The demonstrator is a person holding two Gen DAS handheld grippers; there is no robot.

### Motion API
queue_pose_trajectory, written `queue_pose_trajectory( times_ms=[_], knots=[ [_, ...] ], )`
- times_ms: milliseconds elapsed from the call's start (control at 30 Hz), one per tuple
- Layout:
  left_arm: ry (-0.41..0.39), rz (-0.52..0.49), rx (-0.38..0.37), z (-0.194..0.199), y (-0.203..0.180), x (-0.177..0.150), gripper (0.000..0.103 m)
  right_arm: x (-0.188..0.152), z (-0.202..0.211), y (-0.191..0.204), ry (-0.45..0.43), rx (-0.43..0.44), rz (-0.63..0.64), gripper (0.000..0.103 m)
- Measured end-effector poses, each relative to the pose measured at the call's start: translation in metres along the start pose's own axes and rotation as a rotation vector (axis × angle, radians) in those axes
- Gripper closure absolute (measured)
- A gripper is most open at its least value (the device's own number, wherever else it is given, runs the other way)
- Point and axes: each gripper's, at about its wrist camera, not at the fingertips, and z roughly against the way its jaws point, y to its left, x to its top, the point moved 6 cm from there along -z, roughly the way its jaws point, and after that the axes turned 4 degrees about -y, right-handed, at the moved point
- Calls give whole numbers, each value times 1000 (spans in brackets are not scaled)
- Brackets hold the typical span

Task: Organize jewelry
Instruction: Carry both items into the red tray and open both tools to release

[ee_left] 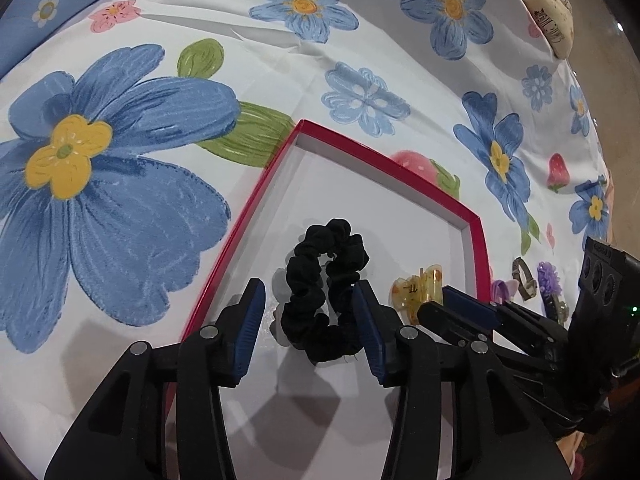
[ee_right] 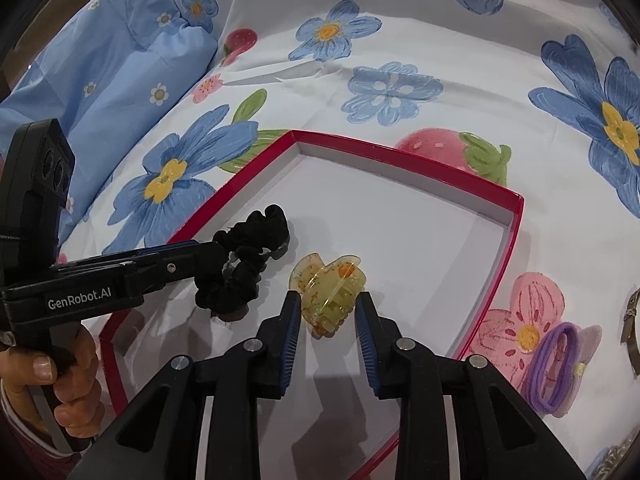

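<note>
**Both claws spread over the red tray, scrunchie and hair clip lying inside**

The left claw (ee_left: pixel 308 316) stands spread, its blue pads either side of the black scrunchie (ee_left: pixel 324 292), which lies slack on the white floor of the red-rimmed tray (ee_left: pixel 478 248); the right-hand pad looks to be just at the fabric, but nothing is pinched. The right claw (ee_right: pixel 328 320) is also parted, with the amber hair clip (ee_right: pixel 326 296) lying on the tray floor between its tips; the pads do not seem to press on it. Scrunchie and clip rest near each other towards the near side of the tray, which sits on a flowered bedspread (ee_left: pixel 120 200).

By my reading this is the set-down step: two pieces are in the tray and both claws have let go. Outside the tray, to its right on the bedspread, wait a purple hair tie (ee_right: pixel 554 364) and what looks like a small buckled band (ee_left: pixel 524 278). The next move calls for lifting each claw clear without dragging the loose fabric or nudging the clip, then reaching for those.

Both tools tilt steeply down towards the tray, side by side. A hand (ee_right: pixel 60 376) grips the left tool's handle from below.
</note>
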Motion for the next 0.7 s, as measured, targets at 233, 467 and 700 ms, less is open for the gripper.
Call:
queue_pose_trajectory(
  times_ms=[233,467,700],
  knots=[
    [-14,-19,-4,10,-12,3,58,-1,14,-4,-23,7,-27,69],
    [-31,-55,-29,24,-40,4,52,0,48,-18,-88,8,-73,61],
    [-35,-110,-72,30,-78,-2,47,-6,88,-55,-155,-35,-152,58]
  ],
)
